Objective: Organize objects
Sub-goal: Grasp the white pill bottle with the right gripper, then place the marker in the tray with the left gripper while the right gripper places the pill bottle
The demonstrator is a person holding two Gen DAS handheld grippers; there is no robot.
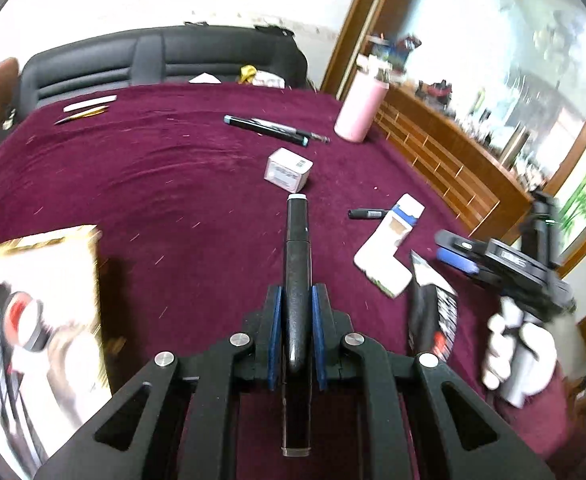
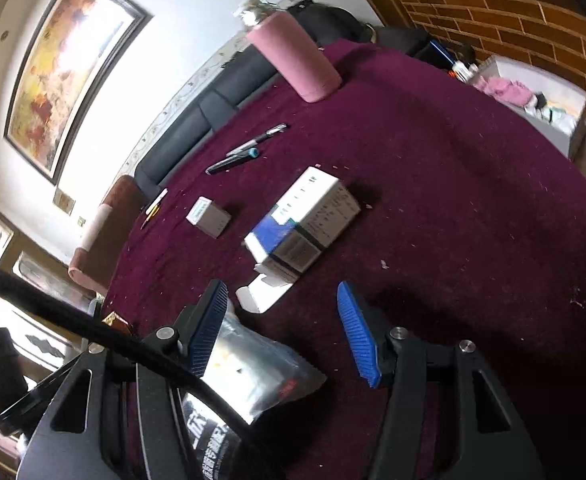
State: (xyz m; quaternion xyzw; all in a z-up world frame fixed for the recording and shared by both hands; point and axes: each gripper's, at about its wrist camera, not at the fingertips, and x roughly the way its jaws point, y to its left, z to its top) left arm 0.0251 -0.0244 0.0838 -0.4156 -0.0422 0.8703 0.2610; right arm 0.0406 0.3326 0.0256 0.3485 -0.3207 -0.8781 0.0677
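Observation:
My left gripper (image 1: 297, 304) is shut on a black marker (image 1: 297, 248) that sticks out forward above the maroon tablecloth (image 1: 173, 200). My right gripper (image 2: 285, 332) stands open over the cloth with nothing between its pads. A black and silver foil packet (image 2: 253, 376) lies under its left finger. Ahead of it lies a white and blue carton (image 2: 305, 220) with an open flap. In the left wrist view the right gripper (image 1: 451, 250) is at the right, held by a white-gloved hand (image 1: 517, 352), beside the carton (image 1: 393, 248) and the packet (image 1: 433, 308).
A small white box (image 1: 289, 170), two dark pens (image 1: 269, 128), a short black marker (image 1: 367, 213) and a pink bottle (image 1: 361, 108) lie farther back. A printed box (image 1: 33, 320) stands at the near left. A black sofa (image 1: 165, 60) lies behind the table.

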